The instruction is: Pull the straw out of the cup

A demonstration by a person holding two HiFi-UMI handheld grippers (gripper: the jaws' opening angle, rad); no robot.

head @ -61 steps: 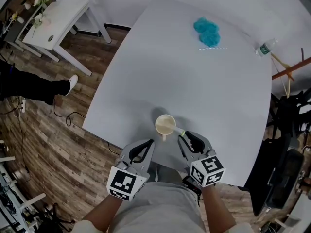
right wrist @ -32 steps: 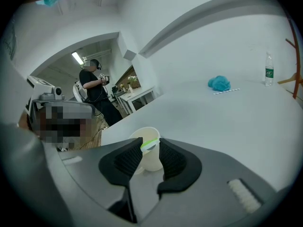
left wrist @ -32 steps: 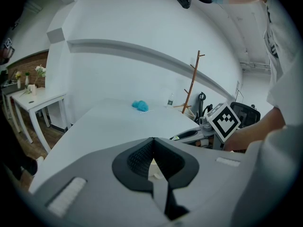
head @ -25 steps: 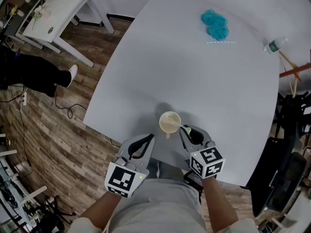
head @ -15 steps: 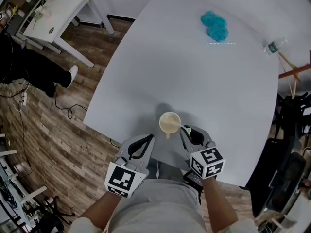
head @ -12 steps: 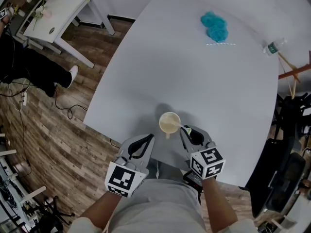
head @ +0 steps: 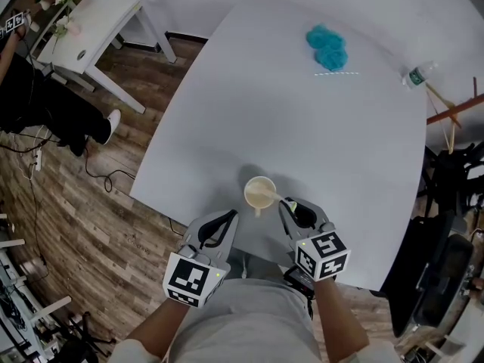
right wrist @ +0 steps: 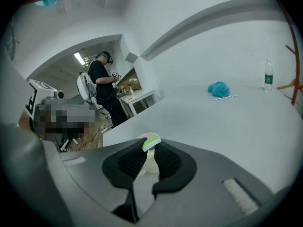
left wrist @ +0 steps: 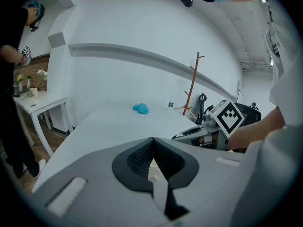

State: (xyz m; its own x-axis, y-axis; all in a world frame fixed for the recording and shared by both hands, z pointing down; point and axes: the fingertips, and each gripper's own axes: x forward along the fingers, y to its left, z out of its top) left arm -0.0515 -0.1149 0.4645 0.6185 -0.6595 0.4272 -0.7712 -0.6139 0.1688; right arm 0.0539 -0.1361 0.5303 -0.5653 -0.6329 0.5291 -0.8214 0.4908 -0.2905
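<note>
While the head view shows the cream round cup (head: 259,193) standing near the front edge of the pale grey table (head: 302,112), the green-and-white straw (head: 280,200) leans over its rim toward the right gripper (head: 286,205). Compared with a second ago nothing has shifted there, so the straw is still seated in the cup. The left gripper (head: 231,216) waits just beside the cup.

In the left gripper view its fingers (left wrist: 137,157) are pressed together on nothing.

In the right gripper view the fingers (right wrist: 168,161) pinch the straw's tip just above the cup. The grip looks set, and I judge the pull has not started.
</note>
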